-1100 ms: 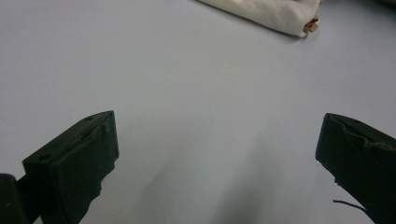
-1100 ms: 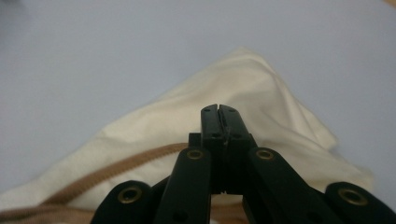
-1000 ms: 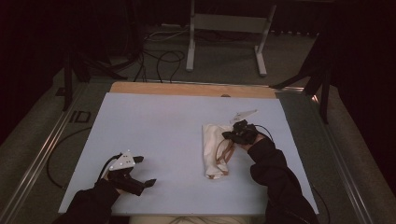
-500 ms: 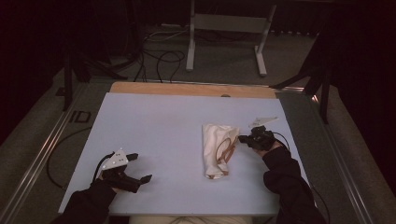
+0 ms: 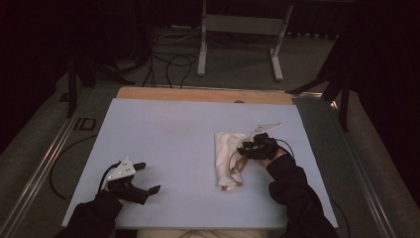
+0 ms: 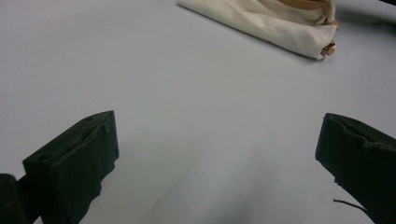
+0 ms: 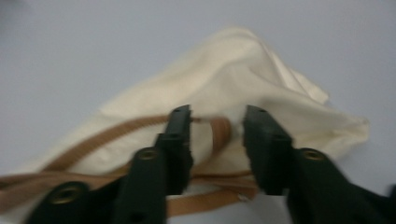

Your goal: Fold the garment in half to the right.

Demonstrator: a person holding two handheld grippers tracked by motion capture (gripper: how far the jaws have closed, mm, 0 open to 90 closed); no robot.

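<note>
Tabletop (image 5: 168, 134): right tool (image 5: 246, 149) over bag (image 5: 227, 158)

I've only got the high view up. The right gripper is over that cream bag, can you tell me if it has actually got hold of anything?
Observer: Not clearly. In the right gripper view the right gripper has its jaws partly apart over the cream bag, with a loop of tan strap in the gap.
Operator: Okay. And the left gripper, is it open or shut?
Observer: Open. In the left gripper view the left gripper has its jaws wide apart, bare table between them.
Operator: Is the bag anywhere near it?
Observer: No. That view shows the bag well beyond the jaws, a tan strap end poking out at its corner.
</note>
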